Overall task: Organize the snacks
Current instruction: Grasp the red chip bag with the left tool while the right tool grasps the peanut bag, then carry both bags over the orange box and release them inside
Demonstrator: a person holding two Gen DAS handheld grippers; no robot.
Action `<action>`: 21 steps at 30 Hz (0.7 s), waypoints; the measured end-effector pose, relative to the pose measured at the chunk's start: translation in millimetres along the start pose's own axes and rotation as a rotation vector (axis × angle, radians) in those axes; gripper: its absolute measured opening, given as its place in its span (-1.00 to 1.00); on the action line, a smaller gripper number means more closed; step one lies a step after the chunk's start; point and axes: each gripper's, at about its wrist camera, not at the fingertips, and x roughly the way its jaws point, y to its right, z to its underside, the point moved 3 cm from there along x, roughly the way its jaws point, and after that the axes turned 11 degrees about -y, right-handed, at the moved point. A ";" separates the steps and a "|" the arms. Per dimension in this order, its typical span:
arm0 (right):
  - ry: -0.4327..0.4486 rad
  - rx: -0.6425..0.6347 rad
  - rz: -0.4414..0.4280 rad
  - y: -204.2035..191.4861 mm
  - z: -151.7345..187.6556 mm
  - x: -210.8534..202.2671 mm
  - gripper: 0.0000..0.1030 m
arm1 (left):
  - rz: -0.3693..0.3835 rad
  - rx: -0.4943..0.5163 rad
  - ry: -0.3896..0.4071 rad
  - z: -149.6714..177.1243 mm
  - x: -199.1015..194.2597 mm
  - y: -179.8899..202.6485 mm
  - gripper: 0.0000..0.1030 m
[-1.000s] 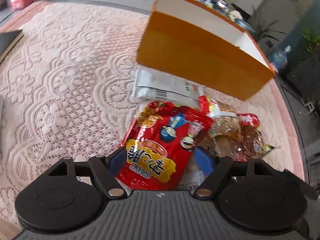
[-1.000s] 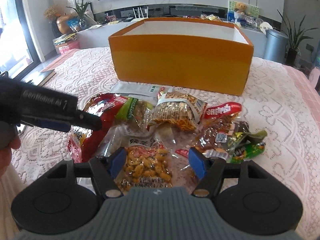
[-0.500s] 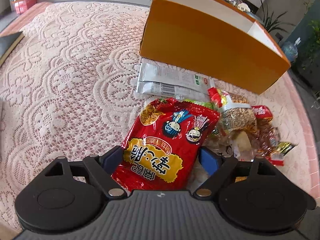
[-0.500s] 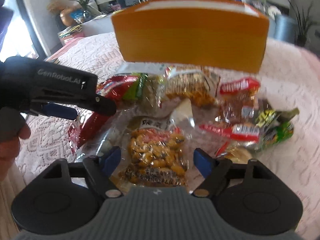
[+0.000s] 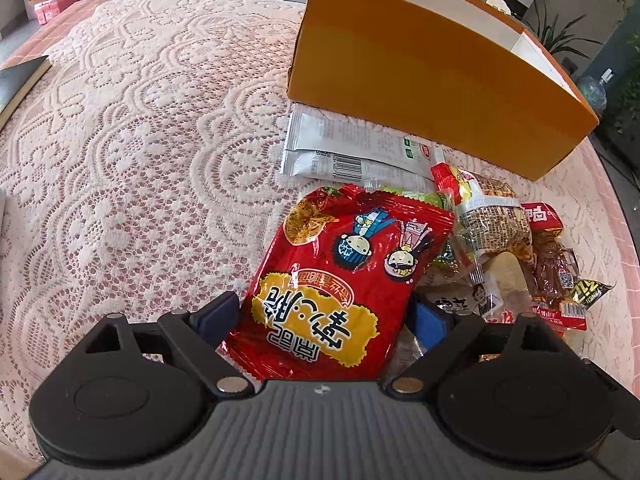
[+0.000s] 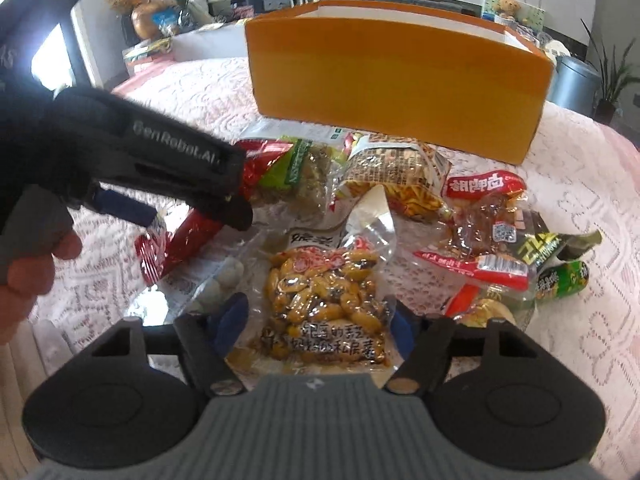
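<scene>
A pile of snack packets lies on the lace cloth in front of an orange box (image 5: pixel 420 68) (image 6: pixel 392 80). My left gripper (image 5: pixel 324 316) (image 6: pixel 196 216) stands wide open over the pile's left end. A red noodle-snack packet (image 5: pixel 344 272) (image 6: pixel 188 240) lies between its blue pads, and I see no squeeze on it. My right gripper (image 6: pixel 318 316) points down at a clear packet of yellow beans (image 6: pixel 324 292). Its jaws are closing around that packet, and the pads stand at its side edges without visibly pressing.
White packets (image 5: pixel 344 148) lie against the box's front. A crispy-stick packet (image 6: pixel 396 168), a red-labelled meat packet (image 6: pixel 484 204) and green packets (image 6: pixel 560 276) fill the pile's right side. The lace cloth (image 5: pixel 140 140) stretches left to a dark book (image 5: pixel 16 80). A hand (image 6: pixel 28 280) grips the left tool.
The left gripper has come further in over the red packet. The right gripper's jaws widened, then narrowed again, and it has dipped closer to the bean packet.
</scene>
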 end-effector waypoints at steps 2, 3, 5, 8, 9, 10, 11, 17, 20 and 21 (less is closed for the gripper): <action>-0.008 0.023 0.003 3.7 -0.3 -2.0 0.30 | 0.007 0.007 0.003 0.4 -2.3 1.0 0.90; -0.010 0.027 0.011 4.7 0.2 -3.0 0.29 | 0.006 0.011 0.000 0.7 -3.2 1.6 0.87; -0.009 0.039 0.031 7.2 1.3 -7.8 0.29 | 0.005 0.020 0.001 1.0 -4.3 3.2 0.84; -0.002 0.067 0.032 12.1 2.1 -17.4 0.29 | 0.013 0.021 0.008 1.3 -7.4 4.1 0.74; 0.003 0.071 0.034 12.9 2.0 -20.2 0.29 | 0.019 0.019 0.014 1.2 -8.2 4.0 0.72; 0.011 0.072 0.041 12.9 2.1 -24.0 0.29 | 0.026 0.018 0.020 1.2 -9.8 4.0 0.71; 0.024 0.070 0.048 12.6 1.7 -28.6 0.29 | 0.032 0.018 0.031 1.6 -11.8 4.2 0.70; 0.087 0.036 0.077 7.0 0.8 -53.3 0.29 | 0.083 0.004 0.058 5.2 -22.7 2.5 0.64; 0.106 0.030 0.086 6.3 2.1 -63.7 0.29 | 0.122 -0.020 0.082 7.0 -30.0 -1.2 0.64; 0.110 0.031 0.086 6.2 2.7 -66.5 0.29 | 0.140 -0.027 0.089 8.1 -33.1 -1.8 0.64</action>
